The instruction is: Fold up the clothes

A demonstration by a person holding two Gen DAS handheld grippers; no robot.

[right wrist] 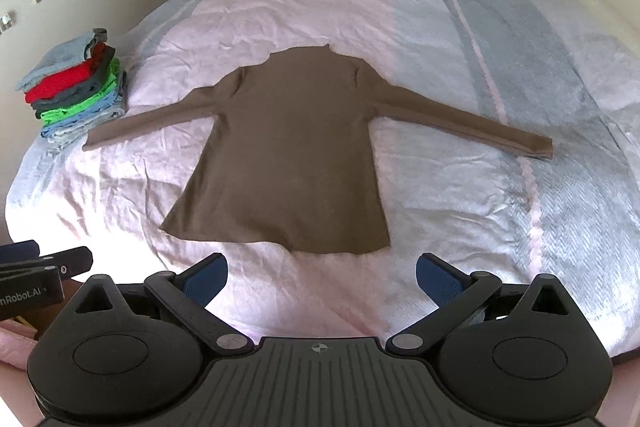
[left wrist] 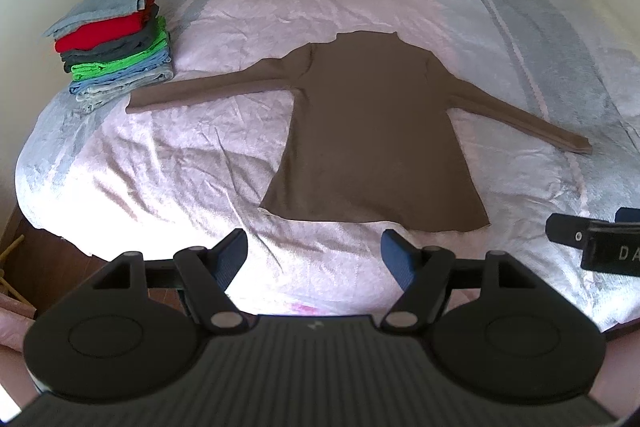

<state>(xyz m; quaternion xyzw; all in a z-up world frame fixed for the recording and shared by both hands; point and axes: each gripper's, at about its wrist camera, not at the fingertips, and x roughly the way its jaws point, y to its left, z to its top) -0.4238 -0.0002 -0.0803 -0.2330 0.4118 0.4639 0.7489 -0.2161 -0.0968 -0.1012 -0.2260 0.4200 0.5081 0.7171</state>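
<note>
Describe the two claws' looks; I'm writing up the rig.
Both match: matte black bodies with ribbed tops, two round discs, black link arms with silver pivot pins, and blue textured pads. The left claw has a small logo; the right claw has a crosshair mark. White lettering shows on each one's side.

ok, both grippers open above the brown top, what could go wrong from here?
1. The left sleeve cuff lies close to the folded stack; lifting that sleeve might topple it.
2. The quilt is wrinkled; a low pinch at the brown top's hem could catch bedding too.
</note>
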